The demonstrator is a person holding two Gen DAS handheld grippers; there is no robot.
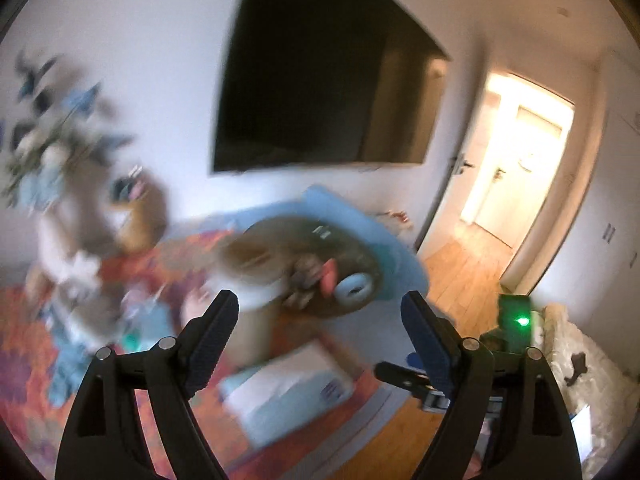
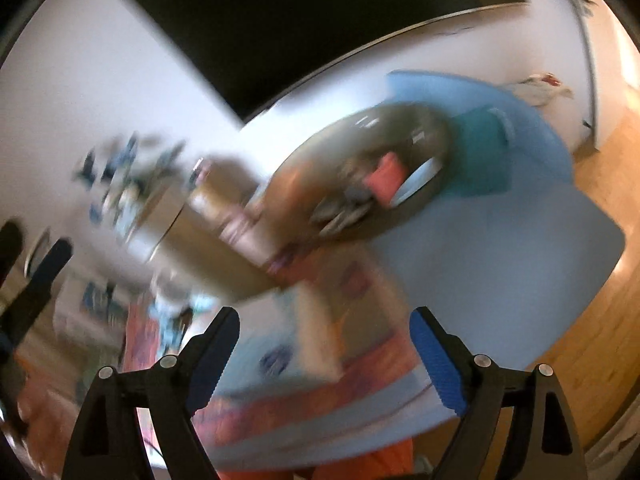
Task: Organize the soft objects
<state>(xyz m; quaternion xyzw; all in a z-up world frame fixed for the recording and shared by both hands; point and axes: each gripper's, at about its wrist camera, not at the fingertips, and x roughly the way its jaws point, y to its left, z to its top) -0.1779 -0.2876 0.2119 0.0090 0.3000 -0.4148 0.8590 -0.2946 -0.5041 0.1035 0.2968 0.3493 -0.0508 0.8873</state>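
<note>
Both views motion-blurred. Left tool wide open, nothing between its fingers, touching nothing. Right tool also spread wide, empty. Ahead on the floor: a round dark tray on a blue mat, holding a pink soft item and a blurred heap I can't identify. Colourful rug to the left.

No legible text in either view. A white box on the rug bears a blue printed mark, also visible from the right wrist; motion blur makes it unreadable.
</note>
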